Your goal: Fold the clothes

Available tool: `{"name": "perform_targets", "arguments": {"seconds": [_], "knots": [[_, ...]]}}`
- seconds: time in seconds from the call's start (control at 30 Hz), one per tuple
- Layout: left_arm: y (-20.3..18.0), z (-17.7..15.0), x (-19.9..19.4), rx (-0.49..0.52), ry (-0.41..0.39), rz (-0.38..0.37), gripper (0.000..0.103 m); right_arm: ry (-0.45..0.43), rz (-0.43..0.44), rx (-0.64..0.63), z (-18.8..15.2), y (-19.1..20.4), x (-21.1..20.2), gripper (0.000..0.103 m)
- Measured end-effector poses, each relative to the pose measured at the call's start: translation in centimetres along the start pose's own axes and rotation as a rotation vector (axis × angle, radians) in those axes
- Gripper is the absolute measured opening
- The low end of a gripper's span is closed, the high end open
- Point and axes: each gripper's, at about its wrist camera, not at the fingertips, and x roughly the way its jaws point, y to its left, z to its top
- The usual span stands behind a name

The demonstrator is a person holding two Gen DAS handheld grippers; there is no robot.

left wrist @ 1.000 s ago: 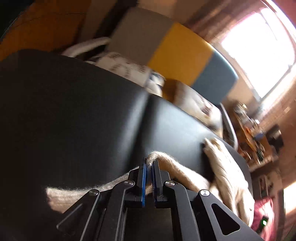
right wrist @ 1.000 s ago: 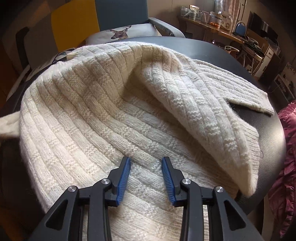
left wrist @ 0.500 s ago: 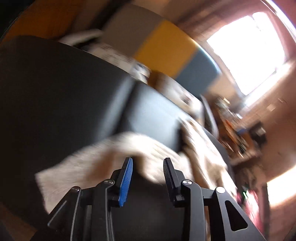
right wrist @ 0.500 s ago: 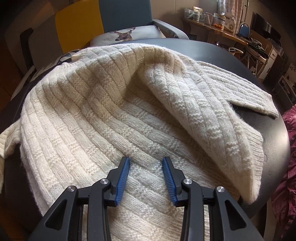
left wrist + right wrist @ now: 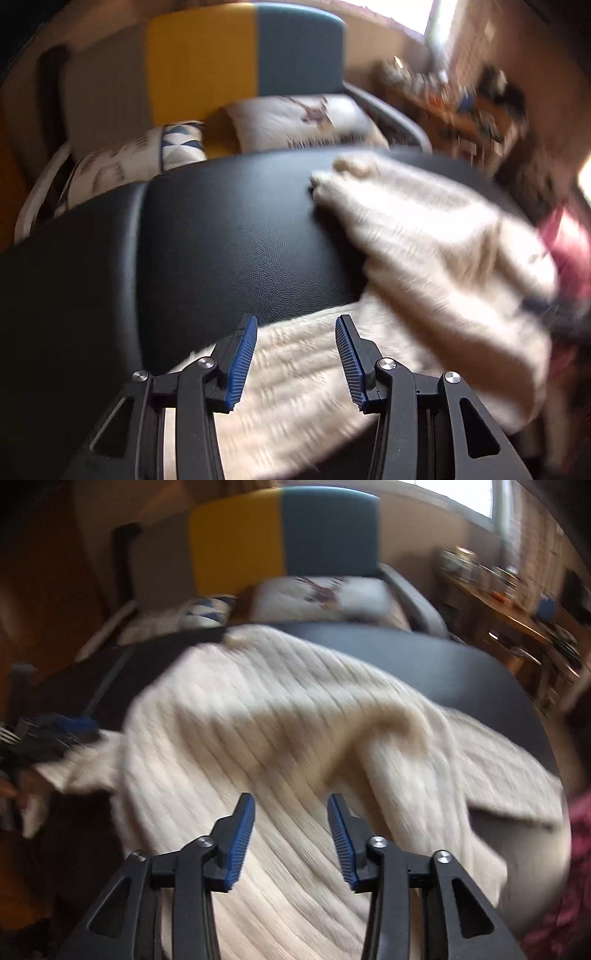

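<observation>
Sweater (image 5: 295, 720) cream, ribbed knit (blurred), rumpled on black table (image 5: 221, 240); left tongs (image 5: 293, 354), right tongs (image 5: 291, 830) both agape, empty.

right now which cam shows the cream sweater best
The right wrist view: the cream sweater fills the frame, spread over the black table, ribbing readable despite blur. The left wrist view catches only one blurred edge and a sleeve.

A yellow-and-teal chair back (image 5: 284, 535) stands behind the black leather surface (image 5: 229, 236), printed cushions (image 5: 295, 122) on its seat; a bright window (image 5: 461, 494) lights a cluttered wooden sideboard (image 5: 509, 602).
</observation>
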Motion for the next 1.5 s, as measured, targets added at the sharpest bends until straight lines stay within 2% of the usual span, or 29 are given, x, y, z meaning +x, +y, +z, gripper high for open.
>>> {"name": "perform_targets", "arguments": {"seconds": [0.07, 0.13, 0.2, 0.33, 0.43, 0.5, 0.53, 0.57, 0.77, 1.03, 1.1, 1.2, 1.27, 1.33, 1.37, 1.4, 1.43, 1.47, 1.5], "knots": [[-0.2, -0.1, 2.2, 0.045, 0.048, -0.011, 0.045, -0.004, 0.047, -0.033, 3.3, 1.6, 0.7, 0.063], [-0.4, -0.4, 3.6, 0.066, 0.065, -0.022, 0.045, -0.002, 0.039, -0.058, 6.3, 1.4, 2.3, 0.072], [-0.6, -0.8, 4.8, 0.084, 0.076, -0.032, 0.048, 0.005, 0.006, -0.082, 8.4, 0.6, 3.5, 0.074], [-0.8, -1.2, 4.7, 0.083, 0.049, -0.04, 0.05, 0.083, -0.071, -0.134, 12.4, 0.2, 10.0, 0.074], [-1.0, -1.2, 4.6, 0.102, 0.04, -0.003, 0.04, 0.164, -0.176, -0.196, 13.8, 0.3, 14.6, 0.074], [-0.5, -1.2, 4.4, 0.05, 0.03, -0.02, 0.016, 0.205, -0.25, -0.23, 14.1, 0.1, 17.1, 0.074], [-0.1, -1.2, 4.3, 0.017, 0.023, -0.03, 0.014, 0.227, -0.264, -0.231, 14.0, -0.2, 17.8, 0.074], [0.2, -1.3, 4.1, -0.014, 0.016, -0.039, 0.013, 0.247, -0.269, -0.229, 13.8, -0.7, 18.6, 0.073], [1.9, -3.1, 2.4, -0.18, -0.081, -0.058, 0.011, 0.2, -0.305, -0.16, 13.6, -3.2, 19.0, 0.073], [5.4, -6.1, -2.1, -0.44, -0.243, -0.024, 0.011, 0.178, -0.352, -0.094, 14.0, -4.7, 19.1, 0.074], [5.8, -6.7, -2.8, -0.466, -0.26, -0.008, 0.011, 0.178, -0.362, -0.082, 14.2, -4.8, 19.5, 0.08], [6.2, -7.7, -3.7, -0.493, -0.263, -0.04, 0.012, 0.188, -0.347, -0.046, 14.1, -5.6, 19.6, 0.085], [7.0, -7.7, -4.3, -0.52, -0.252, -0.114, 0.014, 0.204, -0.332, -0.009, 14.2, -6.1, 19.3, 0.085], [8.0, -7.4, -5.9, -0.548, -0.283, -0.169, 0.019, 0.176, -0.325, -0.003, 14.4, -6.0, 18.1, 0.085], [8.6, -7.2, -6.6, -0.552, -0.297, -0.181, 0.029, 0.147, -0.29, 0.005, 14.6, -5.6, 17.1, 0.085], [9.2, -6.6, -7.0, -0.531, -0.305, -0.158, 0.043, 0.133, -0.211, 0.012, 14.8, -5.1, 16.2, 0.085], [9.6, -5.8, -7.2, -0.501, -0.307, -0.124, 0.046, 0.119, -0.133, 0.019, 15.1, -4.6, 15.4, 0.085], [9.9, -5.0, -7.1, -0.472, -0.3, -0.101, 0.055, 0.115, -0.052, 0.011, 15.5, -3.6, 14.7, 0.085], [10.1, -4.0, -6.3, -0.443, -0.274, -0.097, 0.055, 0.11, 0.028, 0.002, 15.9, -2.7, 14.0, 0.085]]}}
